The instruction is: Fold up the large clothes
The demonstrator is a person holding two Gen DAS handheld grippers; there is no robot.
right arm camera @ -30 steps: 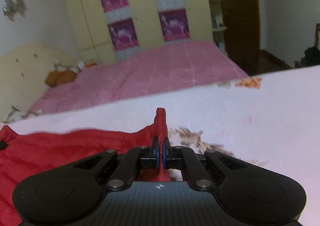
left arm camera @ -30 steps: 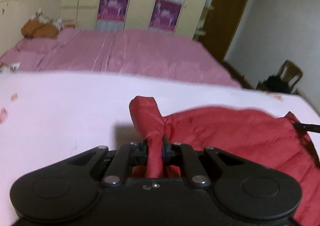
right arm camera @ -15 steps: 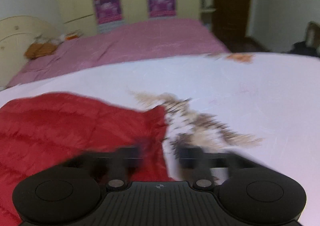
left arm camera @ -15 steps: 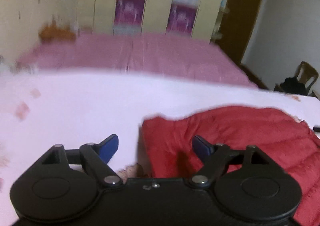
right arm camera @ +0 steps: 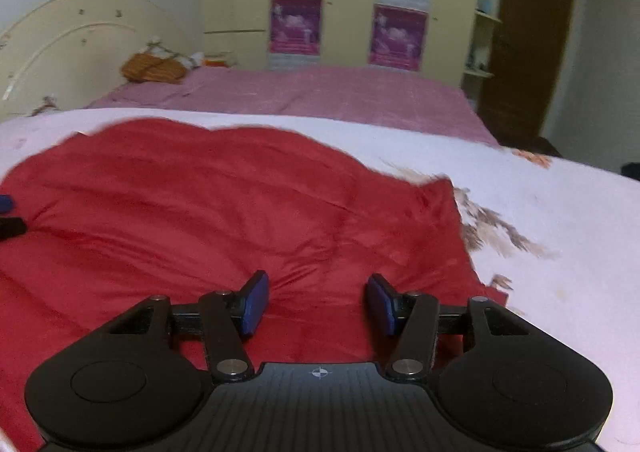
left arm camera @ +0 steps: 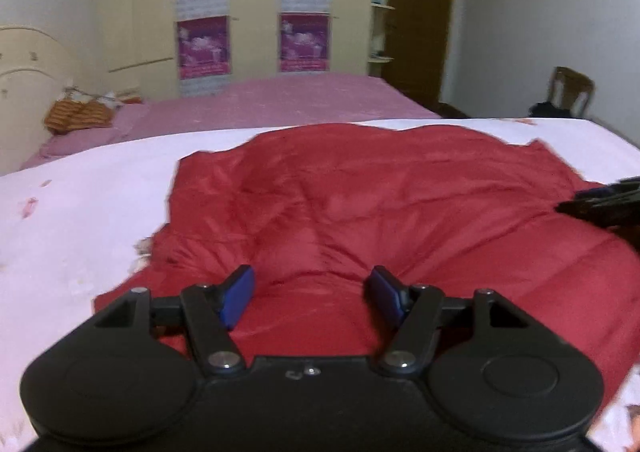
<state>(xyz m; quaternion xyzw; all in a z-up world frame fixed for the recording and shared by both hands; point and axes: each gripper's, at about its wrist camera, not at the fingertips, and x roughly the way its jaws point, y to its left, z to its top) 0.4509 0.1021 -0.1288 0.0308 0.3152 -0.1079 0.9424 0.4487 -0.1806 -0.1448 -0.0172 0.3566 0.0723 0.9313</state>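
Observation:
A red padded garment (left arm camera: pixel 380 203) lies spread on the pale pink sheet (left arm camera: pixel 80 219). In the right wrist view the same red garment (right arm camera: pixel 208 211) fills the left and middle. My left gripper (left arm camera: pixel 312 288) hovers over its near part, jaws apart and closing, blue pads clear of the fabric. My right gripper (right arm camera: pixel 318 292) stands over the garment's right side, its jaws also closing with nothing pinched. The tip of the right gripper (left arm camera: pixel 600 203) shows at the right edge of the left wrist view, and the left gripper's tip (right arm camera: pixel 8 211) at the left edge of the right one.
A second bed with a darker pink cover (left arm camera: pixel 280 99) lies beyond. An orange bundle (left arm camera: pixel 76 113) sits near its cream headboard (right arm camera: pixel 80 35). A wardrobe with purple posters (left arm camera: pixel 256 11) lines the back wall. A wooden chair (left arm camera: pixel 570 91) and a brown door (right arm camera: pixel 528 51) stand to the right.
Both grippers let go of the pinched red fabric and opened. The garment now lies flat, and both grippers have moved inward over it.

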